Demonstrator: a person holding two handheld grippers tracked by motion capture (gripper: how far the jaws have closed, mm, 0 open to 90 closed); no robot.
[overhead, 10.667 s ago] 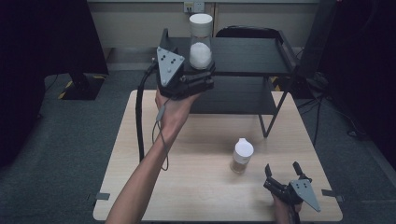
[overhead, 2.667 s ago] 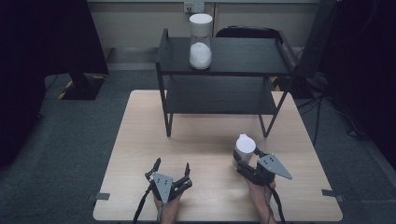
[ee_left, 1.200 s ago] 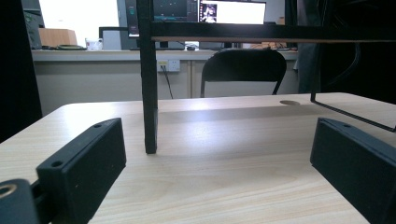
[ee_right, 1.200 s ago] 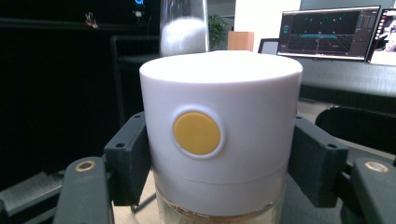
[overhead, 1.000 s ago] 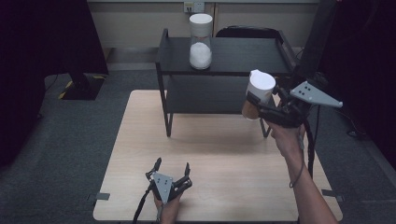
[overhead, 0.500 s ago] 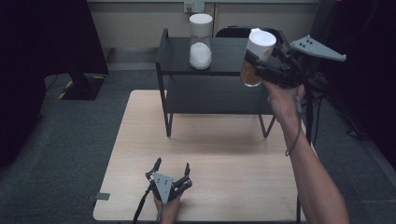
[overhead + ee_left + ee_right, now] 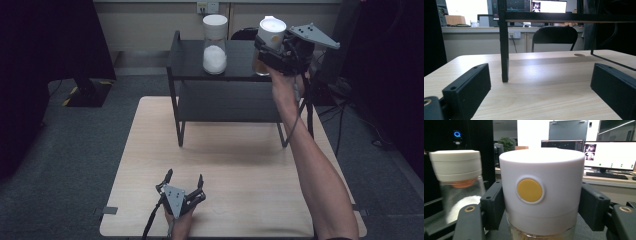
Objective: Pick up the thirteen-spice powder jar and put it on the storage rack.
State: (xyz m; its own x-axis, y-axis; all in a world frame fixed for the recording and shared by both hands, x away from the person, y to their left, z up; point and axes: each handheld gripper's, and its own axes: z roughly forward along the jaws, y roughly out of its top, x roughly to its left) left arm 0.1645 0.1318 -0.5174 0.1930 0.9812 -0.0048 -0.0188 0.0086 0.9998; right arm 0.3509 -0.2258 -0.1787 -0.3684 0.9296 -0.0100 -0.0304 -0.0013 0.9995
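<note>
My right gripper (image 7: 265,51) is shut on a glass jar (image 7: 272,29) with a white lid and a yellow dot, brownish contents at its base. It holds the jar upright just above the right end of the black rack's top shelf (image 7: 190,60). In the right gripper view the jar (image 7: 541,195) sits clamped between both pads of my right gripper (image 7: 541,210). A second white-lidded jar (image 7: 215,45) with white powder stands on the top shelf to its left, also the powder jar (image 7: 459,182). My left gripper (image 7: 184,176) rests open on the table's near edge, and between the jaws of the left gripper (image 7: 541,87) there is nothing.
The light wooden table (image 7: 240,165) carries the two-tier rack at its far side; a rack leg (image 7: 504,50) stands ahead of the left gripper. A black chair (image 7: 555,37) sits behind the table. Cables hang off the right side (image 7: 345,95).
The right gripper has carried the jar up and away from the table's right side to just above the rack's top shelf. The left gripper has stayed put.
</note>
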